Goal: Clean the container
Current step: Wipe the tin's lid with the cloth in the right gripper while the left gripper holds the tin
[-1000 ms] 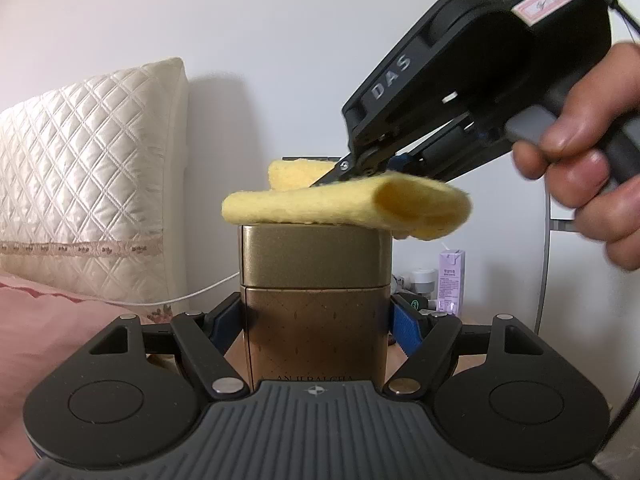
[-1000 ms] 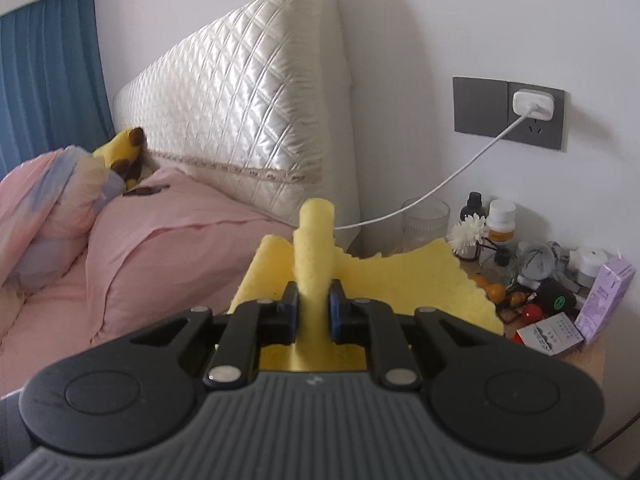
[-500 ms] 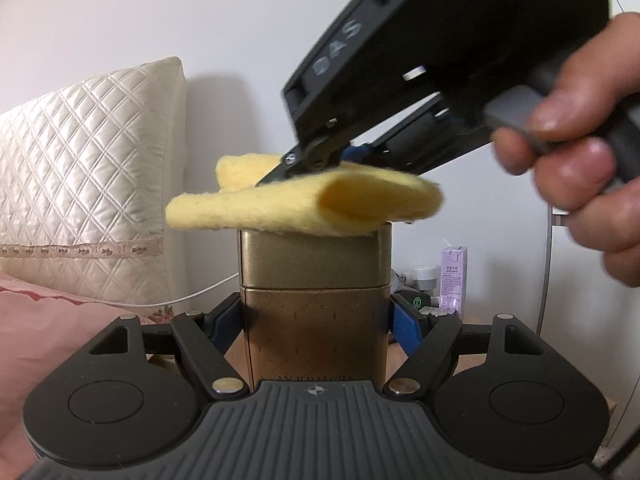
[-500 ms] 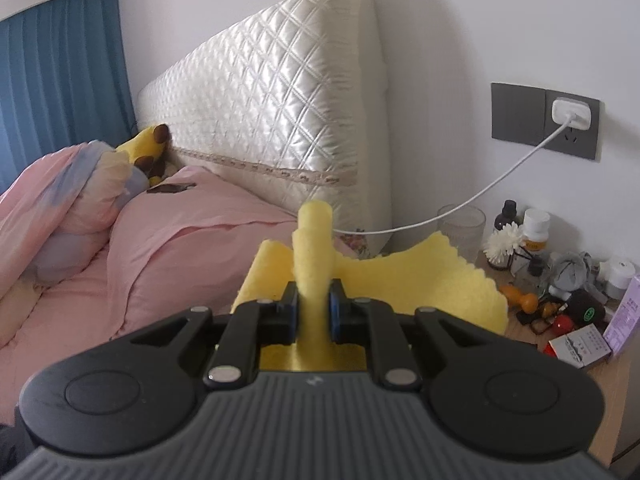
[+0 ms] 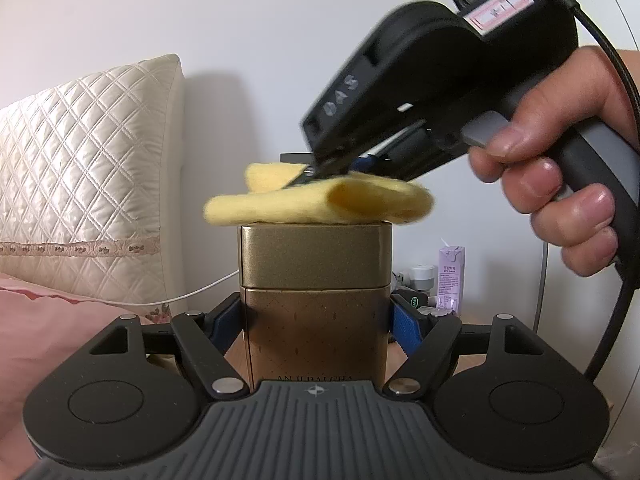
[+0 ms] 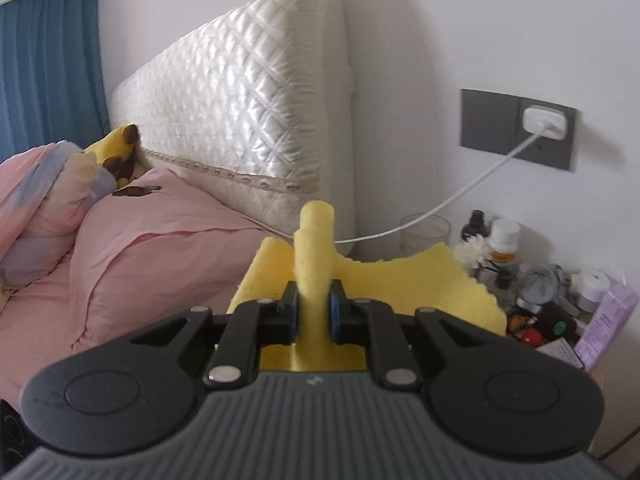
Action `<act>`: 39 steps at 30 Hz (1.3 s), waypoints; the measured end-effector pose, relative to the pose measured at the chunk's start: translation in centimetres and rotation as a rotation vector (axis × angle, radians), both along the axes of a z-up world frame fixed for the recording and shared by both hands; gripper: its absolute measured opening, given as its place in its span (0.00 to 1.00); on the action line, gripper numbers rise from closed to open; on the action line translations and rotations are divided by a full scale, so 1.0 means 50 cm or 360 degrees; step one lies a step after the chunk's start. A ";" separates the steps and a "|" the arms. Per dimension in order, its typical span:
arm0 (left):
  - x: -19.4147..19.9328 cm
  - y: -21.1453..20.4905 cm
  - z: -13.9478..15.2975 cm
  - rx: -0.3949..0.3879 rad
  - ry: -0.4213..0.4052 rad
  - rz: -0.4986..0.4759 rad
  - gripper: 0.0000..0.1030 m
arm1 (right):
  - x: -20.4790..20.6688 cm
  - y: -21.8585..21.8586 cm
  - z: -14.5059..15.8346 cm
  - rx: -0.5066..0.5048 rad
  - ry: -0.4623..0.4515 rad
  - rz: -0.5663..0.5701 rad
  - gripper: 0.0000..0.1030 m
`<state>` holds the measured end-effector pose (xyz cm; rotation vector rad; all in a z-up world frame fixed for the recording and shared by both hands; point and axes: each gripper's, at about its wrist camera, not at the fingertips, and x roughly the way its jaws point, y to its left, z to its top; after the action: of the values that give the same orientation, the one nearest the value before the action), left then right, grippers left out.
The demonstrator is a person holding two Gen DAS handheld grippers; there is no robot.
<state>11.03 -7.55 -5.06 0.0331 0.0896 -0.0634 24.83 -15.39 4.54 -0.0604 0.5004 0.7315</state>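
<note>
My left gripper is shut on a gold metal container and holds it upright in the middle of the left wrist view. A folded yellow cloth lies flat on the container's lid. My right gripper comes in from the upper right and is shut on the cloth. In the right wrist view the right gripper pinches a fold of the yellow cloth, and a strip of the gold lid shows under it.
A quilted cream headboard and pink bedding are to the left. A bedside table with several bottles and jars and a purple carton is to the right. A white charger cable runs from the wall socket.
My right gripper slid the cloth left over the lid, then back to the right. The container stayed still in my left gripper.
</note>
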 end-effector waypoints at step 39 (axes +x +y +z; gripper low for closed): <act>0.004 -0.009 -0.002 0.0006 0.0012 -0.0033 0.77 | -0.037 -0.006 0.019 -0.0163 -0.0030 0.0038 0.15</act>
<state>11.24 -8.02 -5.18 0.0374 0.0971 -0.0839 22.99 -15.67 5.50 -0.1689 0.5198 0.7281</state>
